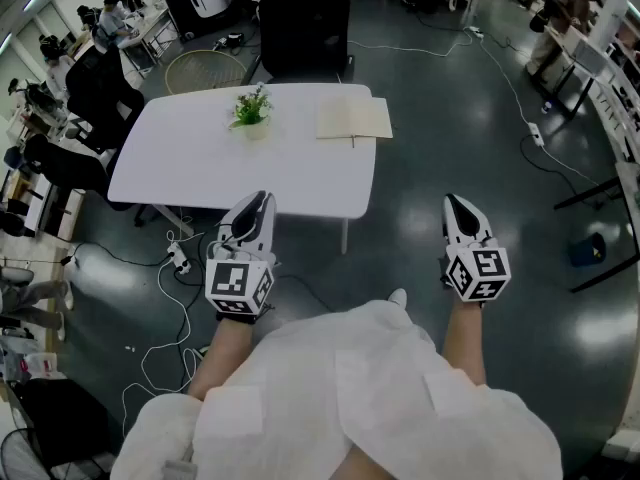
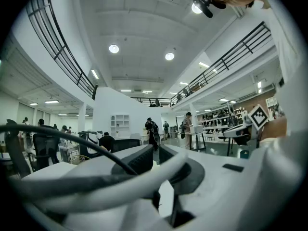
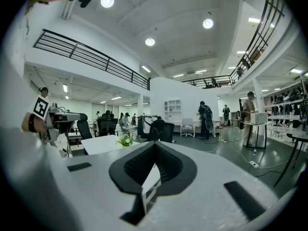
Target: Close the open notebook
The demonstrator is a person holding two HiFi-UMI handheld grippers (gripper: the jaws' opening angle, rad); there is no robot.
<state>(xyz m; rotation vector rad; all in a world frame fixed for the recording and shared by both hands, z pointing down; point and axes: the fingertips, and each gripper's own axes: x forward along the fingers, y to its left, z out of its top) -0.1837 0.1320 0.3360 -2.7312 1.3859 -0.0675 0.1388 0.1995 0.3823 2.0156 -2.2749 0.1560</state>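
The open notebook (image 1: 353, 118) lies flat on the far right part of the white table (image 1: 200, 158), cream pages up. Both grippers hang well short of it, over the floor on my side of the table. My left gripper (image 1: 262, 200) is just off the table's near edge, jaws together but for a thin slit, with nothing between them (image 2: 155, 153). My right gripper (image 1: 452, 201) is out to the right of the table, shut and empty (image 3: 154, 147). In the right gripper view the table (image 3: 103, 143) shows at the left, but the notebook cannot be made out there.
A small potted plant (image 1: 250, 108) stands on the table left of the notebook, also visible as the plant (image 3: 126, 139). A black chair (image 1: 305, 33) sits behind the table. Cables and a power strip (image 1: 178, 258) lie on the floor under the near left corner. Desks with people fill the far left.
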